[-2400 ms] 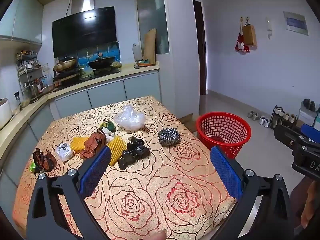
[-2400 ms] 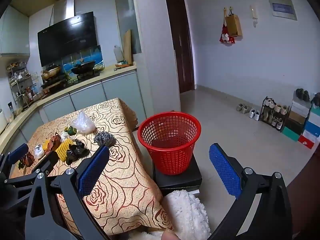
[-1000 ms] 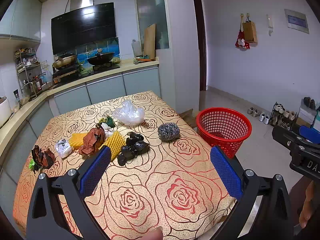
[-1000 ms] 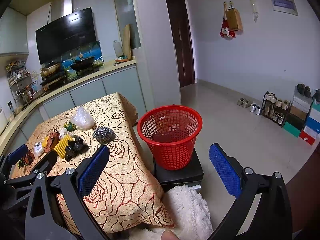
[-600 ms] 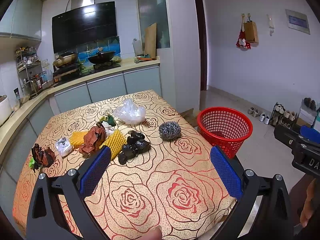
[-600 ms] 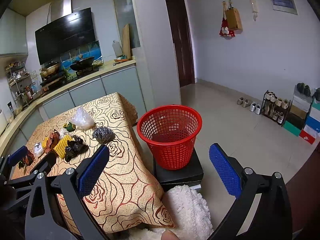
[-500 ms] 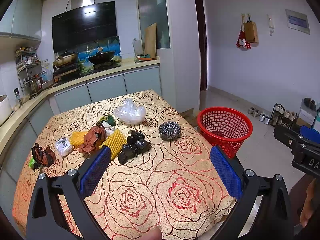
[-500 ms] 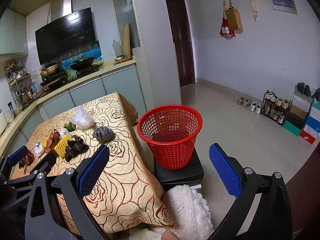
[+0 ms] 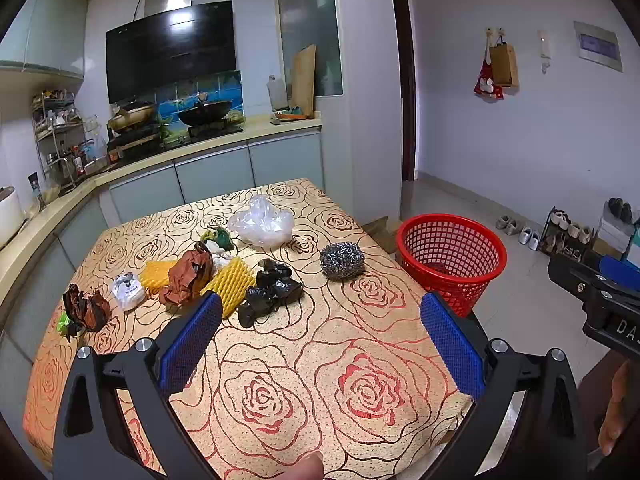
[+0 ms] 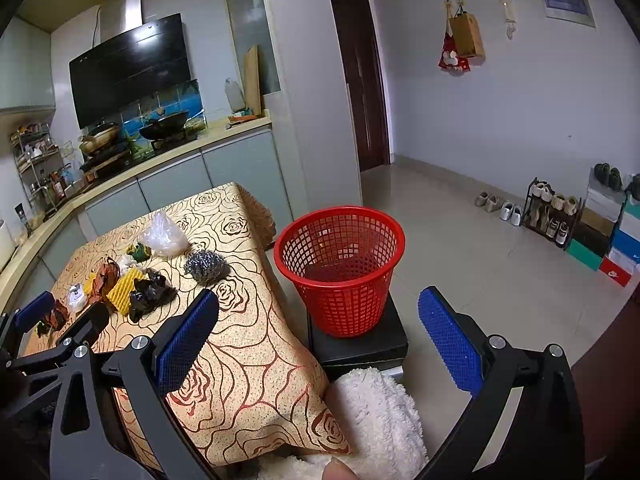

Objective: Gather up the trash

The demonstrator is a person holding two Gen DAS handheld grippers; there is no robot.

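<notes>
Both grippers, left [image 9: 320,336] & right [image 10: 318,330], gape wide w/ nothing in them. Trash sits mid-left on the table [image 9: 280,380]: brown wad [image 9: 86,312], yellow net [image 9: 231,286], black bag [image 9: 270,292], scrubber [image 9: 342,260]. Red basket [image 9: 451,258] stands mid-right, beside the table.

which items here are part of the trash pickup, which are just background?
Job items: steel wool ball, black crumpled bag, yellow foam net, brown wrapper, clear plastic bag, red basket, left gripper and right gripper, both open.

Background: wok, cutting board, shoe rack, white fleece.
</notes>
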